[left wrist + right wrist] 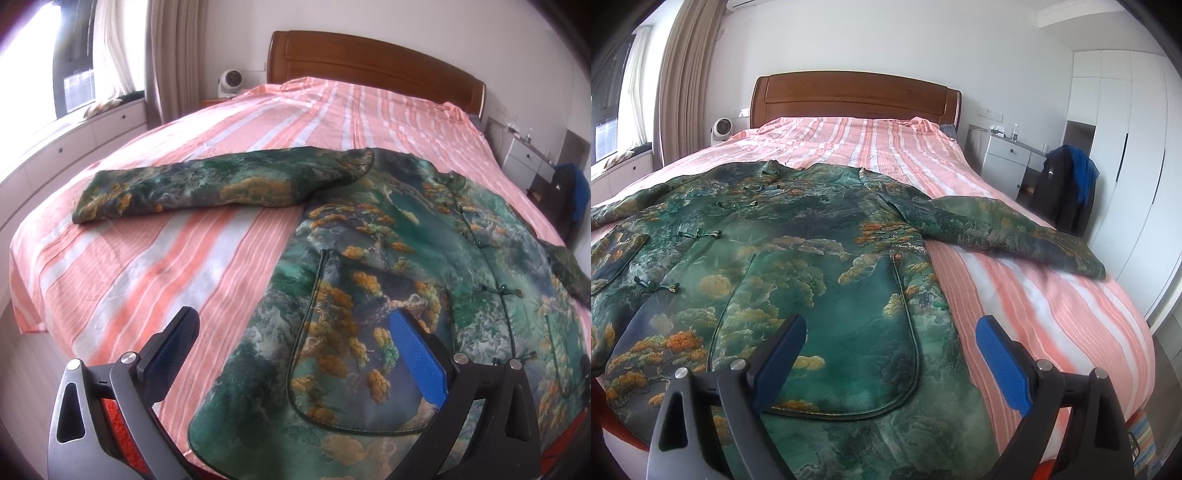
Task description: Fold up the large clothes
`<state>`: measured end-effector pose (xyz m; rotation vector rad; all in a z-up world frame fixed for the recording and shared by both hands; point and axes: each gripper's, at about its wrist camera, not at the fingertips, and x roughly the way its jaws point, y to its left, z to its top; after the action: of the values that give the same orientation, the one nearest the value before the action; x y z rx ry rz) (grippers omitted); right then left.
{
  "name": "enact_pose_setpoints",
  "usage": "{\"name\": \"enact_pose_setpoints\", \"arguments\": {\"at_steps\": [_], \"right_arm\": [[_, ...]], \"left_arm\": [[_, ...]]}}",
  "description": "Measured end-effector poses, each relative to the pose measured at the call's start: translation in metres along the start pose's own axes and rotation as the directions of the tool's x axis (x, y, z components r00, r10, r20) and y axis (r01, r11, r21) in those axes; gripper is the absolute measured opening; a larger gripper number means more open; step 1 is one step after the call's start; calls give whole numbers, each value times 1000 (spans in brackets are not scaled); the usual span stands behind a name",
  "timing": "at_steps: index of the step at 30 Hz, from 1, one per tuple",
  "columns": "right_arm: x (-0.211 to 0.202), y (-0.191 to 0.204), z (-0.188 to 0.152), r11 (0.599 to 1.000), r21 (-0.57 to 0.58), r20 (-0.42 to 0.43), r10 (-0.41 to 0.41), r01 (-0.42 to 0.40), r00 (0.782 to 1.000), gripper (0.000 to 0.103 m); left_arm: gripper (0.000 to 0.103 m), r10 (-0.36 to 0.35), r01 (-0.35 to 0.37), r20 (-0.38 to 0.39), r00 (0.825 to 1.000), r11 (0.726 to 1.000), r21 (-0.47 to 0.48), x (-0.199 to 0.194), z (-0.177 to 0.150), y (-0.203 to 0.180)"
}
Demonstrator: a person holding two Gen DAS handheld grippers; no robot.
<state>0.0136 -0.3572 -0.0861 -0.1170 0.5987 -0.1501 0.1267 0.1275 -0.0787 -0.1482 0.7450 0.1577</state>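
Two blue-padded grippers are hovering at the bottom of their frames, the left gripper point(303, 354) and the right gripper point(890, 354) each standing with jaws spread wide and gripping nothing, as a green landscape-print jacket point(388, 266) is lying face up on the striped pink bedsheet point(155, 266) below them. In the left wrist view the garment is filling the lower right of the frame, its near hem point(295, 435) lying just under the fingers, while one sleeve point(207, 188) is stretching flat toward the centre left. In the right wrist view the jacket is covering the left and centre, its other sleeve point(1008, 229) reaching toward the right edge, with the frog buttons point(698, 233) running up the centre left toward the collar point(772, 168) and a large patch pocket point(846, 339) sitting between the jaws. The garment is looking spread and not yet folded, so the step in hand is probably the first grasp. Doing it well likely means each gripper closing on a single matching point, hem corner or sleeve end, pinching all layers of the padded cloth, then lifting evenly so the slippery fabric is not skewing or dragging the sheet. A wooden headboard point(855, 98) is standing at the top centre, and a chair draped with dark clothes point(1067, 188) is waiting at the right.
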Motion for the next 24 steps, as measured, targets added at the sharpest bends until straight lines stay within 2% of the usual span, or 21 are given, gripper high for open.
{"name": "enact_pose_setpoints", "arguments": {"at_steps": [12, 24], "right_arm": [[1, 2, 0, 1000, -5, 1, 5, -5, 1000, 93], [5, 5, -1, 1000, -15, -13, 9, -9, 1000, 93]], "left_arm": [[103, 4, -4, -11, 1000, 1000, 1, 3, -2, 1], [103, 26, -23, -55, 998, 999, 37, 11, -7, -3]]}}
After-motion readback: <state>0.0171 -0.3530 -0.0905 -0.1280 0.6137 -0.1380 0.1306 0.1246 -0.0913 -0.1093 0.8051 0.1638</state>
